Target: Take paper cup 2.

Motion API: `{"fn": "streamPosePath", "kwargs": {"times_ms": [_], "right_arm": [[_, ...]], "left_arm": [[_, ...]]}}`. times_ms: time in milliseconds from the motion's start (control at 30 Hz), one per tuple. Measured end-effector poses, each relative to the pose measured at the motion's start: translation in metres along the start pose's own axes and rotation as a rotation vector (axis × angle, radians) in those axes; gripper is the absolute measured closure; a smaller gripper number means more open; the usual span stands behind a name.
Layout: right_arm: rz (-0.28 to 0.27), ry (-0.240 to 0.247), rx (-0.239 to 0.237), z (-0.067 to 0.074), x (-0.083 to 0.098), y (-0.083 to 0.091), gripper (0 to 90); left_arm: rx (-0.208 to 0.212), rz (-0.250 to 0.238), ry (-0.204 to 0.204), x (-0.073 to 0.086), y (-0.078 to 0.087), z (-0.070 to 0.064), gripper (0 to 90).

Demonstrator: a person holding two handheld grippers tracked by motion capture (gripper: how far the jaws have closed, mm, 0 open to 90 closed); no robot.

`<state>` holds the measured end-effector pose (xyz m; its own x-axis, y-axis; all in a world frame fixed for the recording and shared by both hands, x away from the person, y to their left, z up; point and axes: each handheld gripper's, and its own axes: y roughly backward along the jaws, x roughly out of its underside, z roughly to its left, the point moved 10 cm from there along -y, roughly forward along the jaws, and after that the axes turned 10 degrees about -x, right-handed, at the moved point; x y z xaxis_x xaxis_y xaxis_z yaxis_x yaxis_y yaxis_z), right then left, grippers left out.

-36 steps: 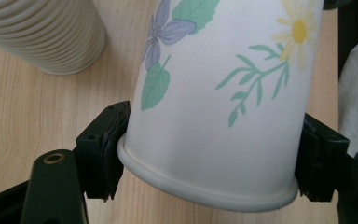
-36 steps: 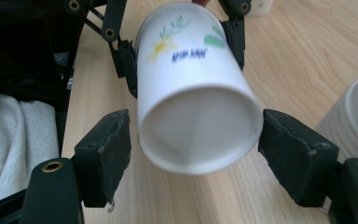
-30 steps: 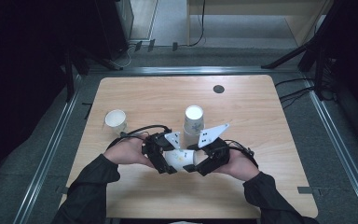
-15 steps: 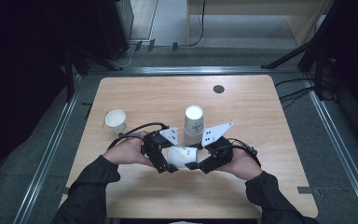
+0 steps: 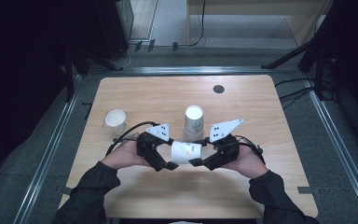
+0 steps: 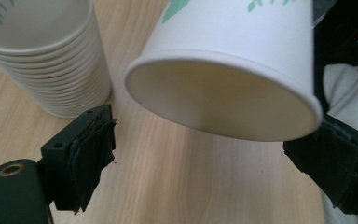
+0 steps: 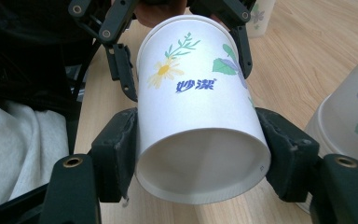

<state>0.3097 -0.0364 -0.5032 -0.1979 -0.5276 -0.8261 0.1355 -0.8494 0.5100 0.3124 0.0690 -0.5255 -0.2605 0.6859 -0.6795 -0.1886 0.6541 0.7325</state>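
got the paper cup (image 7: 200, 116) clamped sideways in my right gripper (image 5: 209, 157), just above the table (image 5: 261, 196) in front of the upside-down cup stack (image 5: 194, 121). my left gripper (image 5: 161, 156) has just been opening, jaws apart around the cup's rim end, not pressing it.

L gripper (image 5: 168, 156) now off cup (image 5: 186, 152)

The light wood-grain counter (image 5: 261, 186) carries a single upright paper cup (image 5: 115, 121) near its left edge, an inverted stack of paper cups (image 5: 194, 122) near its centre, and a small dark round disc (image 5: 218, 88) toward its far edge.
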Motion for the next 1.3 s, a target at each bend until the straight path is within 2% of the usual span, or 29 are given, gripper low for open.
{"fn": "streamPosePath", "kwargs": {"times_ms": [33, 133, 167, 300, 400, 533, 800, 1133, 1200, 1300], "right_arm": [[-0.002, 0.000, -0.005, 0.000, 0.000, 0.000, 34.5], [-0.002, 0.004, -0.016, 0.002, -0.002, -0.002, 34.5], [-0.005, 0.008, -0.019, 0.003, -0.002, -0.002, 34.5], [-0.007, 0.009, -0.029, 0.004, -0.004, -0.005, 34.6], [-0.015, 0.004, -0.040, 0.005, -0.005, -0.006, 34.6], [-0.017, 0.003, -0.055, 0.006, -0.005, -0.008, 34.5], [-0.015, 0.002, -0.057, 0.007, -0.005, -0.008, 35.1], [-0.008, -0.008, -0.056, 0.007, -0.005, -0.009, 32.2], [-0.006, -0.011, -0.055, 0.007, -0.005, -0.009, 30.2], [-0.003, -0.017, -0.041, 0.005, -0.004, -0.009, 27.9]], "left_arm": [[0.001, -0.011, 0.005, -0.001, 0.000, 0.000, 9.1], [0.043, -0.071, 0.048, -0.005, 0.001, -0.003, 9.1], [0.055, -0.077, 0.054, -0.006, 0.001, -0.004, 9.1], [0.070, -0.107, 0.057, -0.009, 0.002, -0.007, 9.5], [0.086, -0.125, 0.058, -0.010, 0.003, -0.008, 13.3], [0.096, -0.124, 0.046, -0.010, 0.002, -0.009, 16.1], [0.103, -0.124, 0.030, -0.010, 0.003, -0.010, 22.4], [0.116, -0.117, 0.048, -0.010, 0.004, -0.010, 23.5], [0.117, -0.115, 0.050, -0.009, 0.006, -0.009, 23.5], [0.091, -0.091, 0.029, -0.009, 0.009, -0.006, 23.6]]}}
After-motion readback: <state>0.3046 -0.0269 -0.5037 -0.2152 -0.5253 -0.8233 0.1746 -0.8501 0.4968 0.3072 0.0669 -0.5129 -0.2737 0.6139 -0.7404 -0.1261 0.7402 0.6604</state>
